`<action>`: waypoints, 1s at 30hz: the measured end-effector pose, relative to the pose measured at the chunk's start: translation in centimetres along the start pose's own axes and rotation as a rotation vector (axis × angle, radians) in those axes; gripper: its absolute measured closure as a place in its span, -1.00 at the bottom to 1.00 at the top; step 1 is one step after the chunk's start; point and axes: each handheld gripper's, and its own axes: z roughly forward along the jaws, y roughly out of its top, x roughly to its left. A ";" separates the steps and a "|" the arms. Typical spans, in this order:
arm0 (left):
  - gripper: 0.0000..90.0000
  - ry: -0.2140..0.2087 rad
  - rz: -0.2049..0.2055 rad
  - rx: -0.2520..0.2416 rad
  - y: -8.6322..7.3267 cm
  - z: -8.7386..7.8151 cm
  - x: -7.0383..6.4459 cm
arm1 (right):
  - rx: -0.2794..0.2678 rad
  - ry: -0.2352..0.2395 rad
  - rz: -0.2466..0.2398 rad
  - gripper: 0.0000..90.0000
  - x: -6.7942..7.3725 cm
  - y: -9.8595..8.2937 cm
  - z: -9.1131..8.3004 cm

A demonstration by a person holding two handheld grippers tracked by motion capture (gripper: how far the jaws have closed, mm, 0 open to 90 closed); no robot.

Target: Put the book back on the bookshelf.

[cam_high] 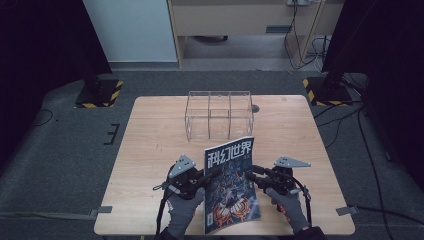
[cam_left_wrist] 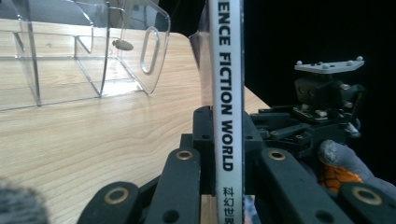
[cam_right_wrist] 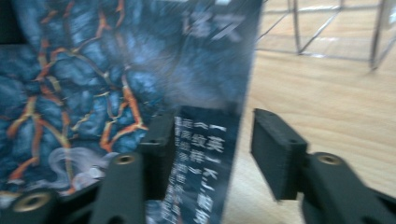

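Observation:
A magazine (cam_high: 231, 185) with a blue and orange cover and a white spine (cam_left_wrist: 226, 70) stands tilted up off the table's near side, between both grippers. My left gripper (cam_high: 211, 176) is shut on the spine edge; in the left gripper view its jaws (cam_left_wrist: 227, 135) press the spine from both sides. My right gripper (cam_high: 253, 173) is at the magazine's opposite edge. In the right gripper view its jaws (cam_right_wrist: 212, 135) stand apart around that edge: one jaw lies against the cover (cam_right_wrist: 93, 70), the other is clear of it.
A clear plastic organizer (cam_high: 219, 114) with compartments stands at the far middle of the wooden table (cam_high: 150, 150), open side up. Gloved hands hold both grippers at the near edge. Black stands with striped bases flank the table's far corners.

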 end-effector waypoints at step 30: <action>0.83 0.146 0.055 -0.122 5.5 -6.7 1.3 | 0.183 -0.544 -0.118 -0.55 -4.8 -1.8 -2.3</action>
